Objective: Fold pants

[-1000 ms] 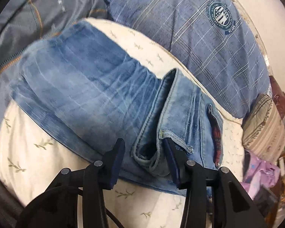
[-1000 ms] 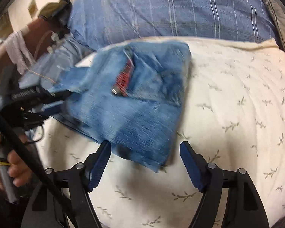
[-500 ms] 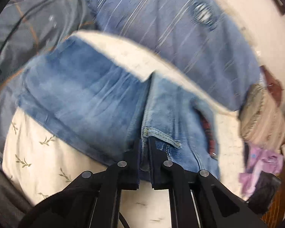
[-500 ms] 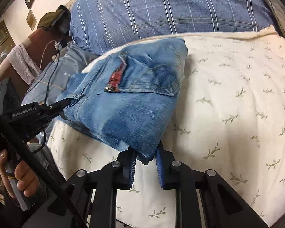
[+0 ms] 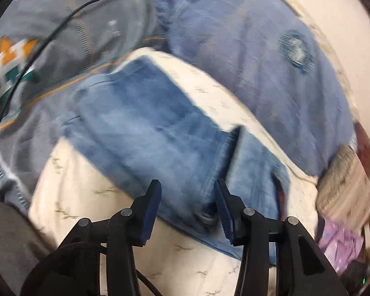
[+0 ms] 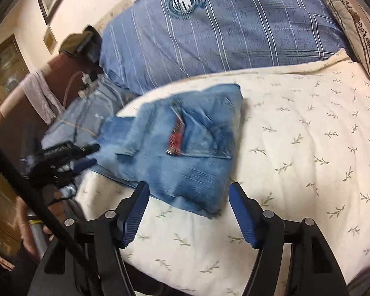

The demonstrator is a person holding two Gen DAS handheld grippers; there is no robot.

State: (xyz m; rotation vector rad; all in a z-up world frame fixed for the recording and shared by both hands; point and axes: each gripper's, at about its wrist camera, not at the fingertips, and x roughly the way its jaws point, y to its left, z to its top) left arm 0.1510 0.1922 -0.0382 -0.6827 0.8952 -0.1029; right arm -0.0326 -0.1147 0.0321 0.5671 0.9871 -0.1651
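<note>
The blue jeans (image 6: 185, 148) lie folded in a compact stack on the cream leaf-print bed cover (image 6: 308, 148), back pocket with a red tag on top. In the left wrist view the jeans (image 5: 148, 135) fill the middle, waistband fold near my fingers. My left gripper (image 5: 187, 212) is open, its fingers either side of the waistband edge, not pinching it. My right gripper (image 6: 188, 212) is open and empty, just short of the stack's near corner. The left gripper also shows in the right wrist view (image 6: 83, 156), at the stack's left edge.
A large blue striped pillow (image 6: 222, 29) lies behind the jeans. A grey patterned blanket (image 5: 49, 49) with a black cable sits at the left. A beige patterned cushion (image 6: 357, 24) is at the far right. Purple cloth (image 5: 340, 241) hangs beside the bed.
Half a second ago both grippers were shut on the jeans' edges. Both have now opened and let go, and the folded jeans rest on the bed. The left view is blurred by motion.
</note>
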